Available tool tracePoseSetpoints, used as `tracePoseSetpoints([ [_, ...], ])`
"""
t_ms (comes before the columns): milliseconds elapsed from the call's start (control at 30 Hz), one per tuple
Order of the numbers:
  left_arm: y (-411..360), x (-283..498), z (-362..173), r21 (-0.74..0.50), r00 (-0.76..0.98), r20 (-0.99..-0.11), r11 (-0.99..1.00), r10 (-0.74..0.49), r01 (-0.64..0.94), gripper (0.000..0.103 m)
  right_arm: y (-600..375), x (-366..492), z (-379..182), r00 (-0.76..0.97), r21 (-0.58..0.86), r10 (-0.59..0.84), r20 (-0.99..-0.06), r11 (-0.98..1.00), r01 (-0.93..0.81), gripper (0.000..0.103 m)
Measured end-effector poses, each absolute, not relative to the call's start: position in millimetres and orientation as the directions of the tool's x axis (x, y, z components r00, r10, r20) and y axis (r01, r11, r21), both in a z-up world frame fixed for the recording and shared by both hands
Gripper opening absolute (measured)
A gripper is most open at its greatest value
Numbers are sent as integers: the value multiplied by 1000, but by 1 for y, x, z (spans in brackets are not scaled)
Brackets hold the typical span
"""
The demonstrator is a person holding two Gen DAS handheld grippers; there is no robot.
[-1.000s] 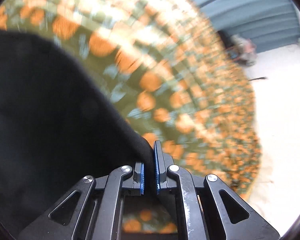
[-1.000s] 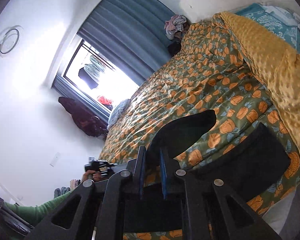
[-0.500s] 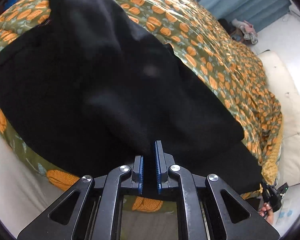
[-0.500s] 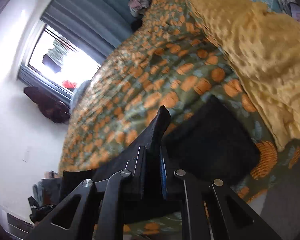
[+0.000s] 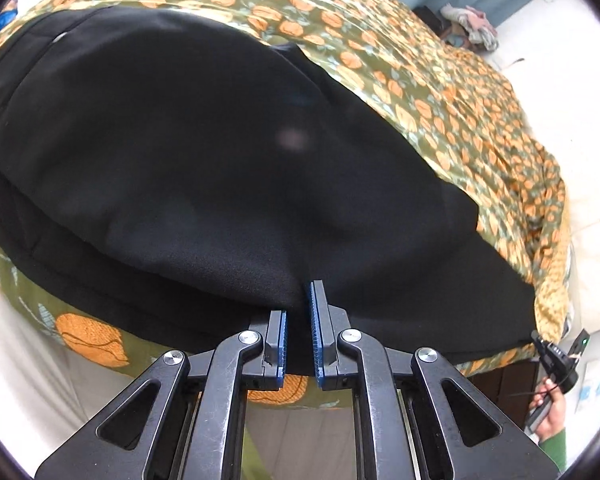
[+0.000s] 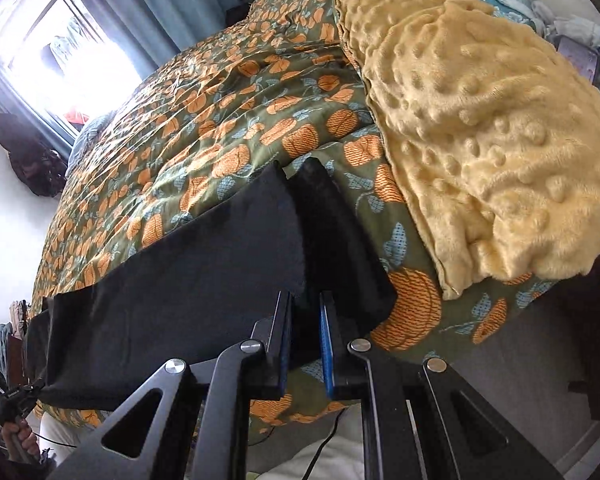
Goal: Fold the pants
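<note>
the black pants [image 5: 188, 152] lay on the pumpkin-print bedspread [image 6: 204, 128], close to the near edge of the bed, with one layer already doubled over another. the left gripper [image 5: 299, 336] had its two blue pads almost together, and dark cloth sat between them, so i judge it was clamped on the near hem of the pants. the right gripper [image 6: 305, 344] showed a wider gap between its pads; black cloth ran into this gap, and it seemed to be held, though less surely.

the cloth looked soft, light and limp (it sagged and draped with no stiffness), so it would probably follow the grippers easily but slip or wrinkle if it was pinched through only one layer. the best place to hold seemed to be the corners of the hem or the waistband, through all layers.

to the right, the yellow bumpy blanket [image 6: 480, 120] lay near the end of the pants and limited the room there. further over the bedspread, toward the window [image 6: 72, 64], there was open space for moving.
</note>
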State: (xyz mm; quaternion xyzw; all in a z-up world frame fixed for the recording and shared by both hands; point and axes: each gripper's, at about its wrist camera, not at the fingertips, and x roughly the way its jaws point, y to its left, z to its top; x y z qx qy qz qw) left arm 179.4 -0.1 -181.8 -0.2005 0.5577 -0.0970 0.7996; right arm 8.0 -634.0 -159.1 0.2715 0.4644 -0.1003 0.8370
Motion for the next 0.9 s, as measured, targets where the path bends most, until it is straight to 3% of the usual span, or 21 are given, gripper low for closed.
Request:
tracePoseSetpoints([
  [900, -27, 149, -189, -361, 331, -878, 933, -345, 16, 6, -649, -9, -165, 526, 292, -33, -850, 801, 523, 12],
])
